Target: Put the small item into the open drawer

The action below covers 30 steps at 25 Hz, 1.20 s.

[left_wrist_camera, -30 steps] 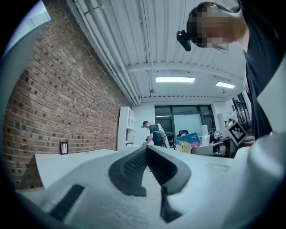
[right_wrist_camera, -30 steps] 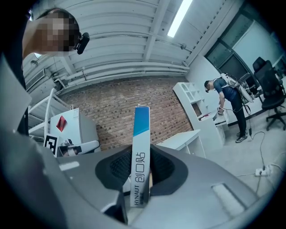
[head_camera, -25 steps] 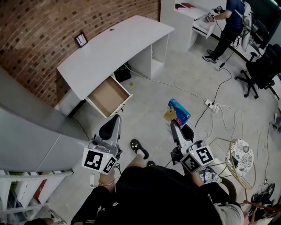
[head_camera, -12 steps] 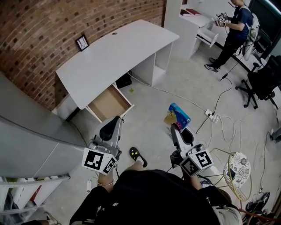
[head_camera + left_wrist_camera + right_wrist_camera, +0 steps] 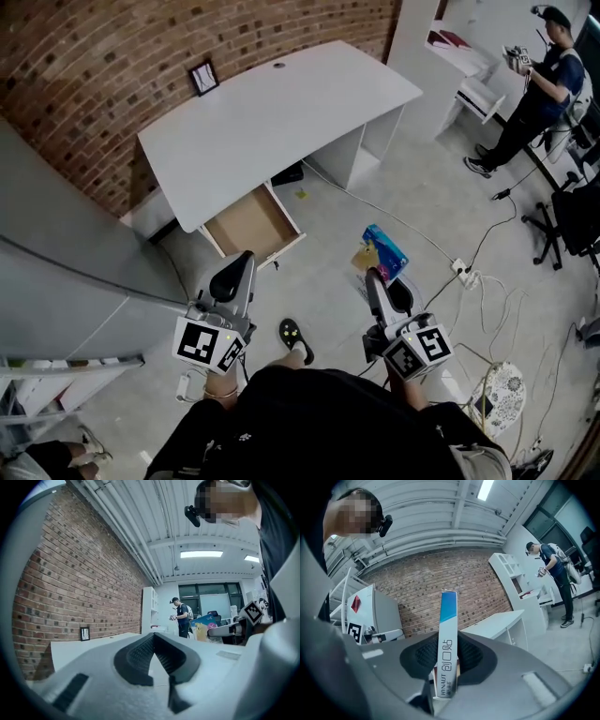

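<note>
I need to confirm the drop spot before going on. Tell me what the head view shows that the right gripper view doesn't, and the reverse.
Only the head view: the open wood-lined drawer under the desk, and white cables on the grey floor.
Only the right gripper view: the printed narrow edge of the flat white-and-blue cardboard box, with the right gripper clamped on it by its black pads.
Both: the curved white desk, the red brick wall, the box, and a person standing far off.
</note>
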Tool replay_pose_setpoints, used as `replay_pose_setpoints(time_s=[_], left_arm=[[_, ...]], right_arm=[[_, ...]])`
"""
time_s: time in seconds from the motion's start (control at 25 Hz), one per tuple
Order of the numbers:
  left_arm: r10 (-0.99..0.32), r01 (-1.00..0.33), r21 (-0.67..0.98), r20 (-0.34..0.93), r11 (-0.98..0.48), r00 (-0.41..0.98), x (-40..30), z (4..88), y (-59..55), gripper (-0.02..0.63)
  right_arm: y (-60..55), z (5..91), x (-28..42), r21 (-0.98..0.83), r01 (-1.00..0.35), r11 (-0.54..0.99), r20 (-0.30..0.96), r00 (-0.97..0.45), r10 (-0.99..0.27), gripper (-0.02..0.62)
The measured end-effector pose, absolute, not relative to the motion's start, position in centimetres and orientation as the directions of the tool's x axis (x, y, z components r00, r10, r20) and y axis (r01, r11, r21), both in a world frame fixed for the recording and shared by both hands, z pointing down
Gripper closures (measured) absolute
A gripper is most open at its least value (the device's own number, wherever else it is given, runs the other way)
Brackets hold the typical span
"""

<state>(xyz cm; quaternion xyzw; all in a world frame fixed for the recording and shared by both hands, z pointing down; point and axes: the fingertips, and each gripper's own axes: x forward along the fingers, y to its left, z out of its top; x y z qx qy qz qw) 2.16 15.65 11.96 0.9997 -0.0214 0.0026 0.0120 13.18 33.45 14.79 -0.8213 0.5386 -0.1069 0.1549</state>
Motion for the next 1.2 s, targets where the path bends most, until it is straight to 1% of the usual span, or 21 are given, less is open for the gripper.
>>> replay_pose_setpoints(time_s=[0.4, 0.64, 0.96, 1.08, 1.2], left_arm=[[-0.158, -0.158, 0.010, 0.006, -0.987, 0.987, 2.5, 11.3, 9.0, 0.606], [-0.226, -0.227, -0.011, -0.014, -0.974, 0.974, 1.9, 10.6, 5.0, 0.606], [-0.321, -0.321, -0.005, -0.010, -0.947, 0.947, 0.2, 10.9, 3.3, 0.606], [-0.377, -0.378, -0.002, -0.017, -0.926, 0.926, -0.2, 10.6, 2.6, 0.606], [-0.442, -0.442, 0.014, -0.019, -0.897, 0.897, -0.9, 10.6, 2.1, 0.606]], right_arm=[[25.4, 14.6, 15.6, -0.368, -0.889, -0.271, 0.013, 0.287, -0.958, 0.508], [20.0, 14.5, 16.3, -0.355, -0.915, -0.193, 0.004, 0.205, -0.979, 0.508], [15.2, 14.3, 16.4, -0.329, -0.942, -0.065, 0.023, 0.060, -0.998, 0.508], [13.1, 14.1, 17.1, -0.322, -0.947, -0.011, 0.028, 0.002, -1.000, 0.508], [11.2, 14.0, 16.9, -0.310, -0.948, 0.071, 0.037, -0.086, -0.996, 0.508]])
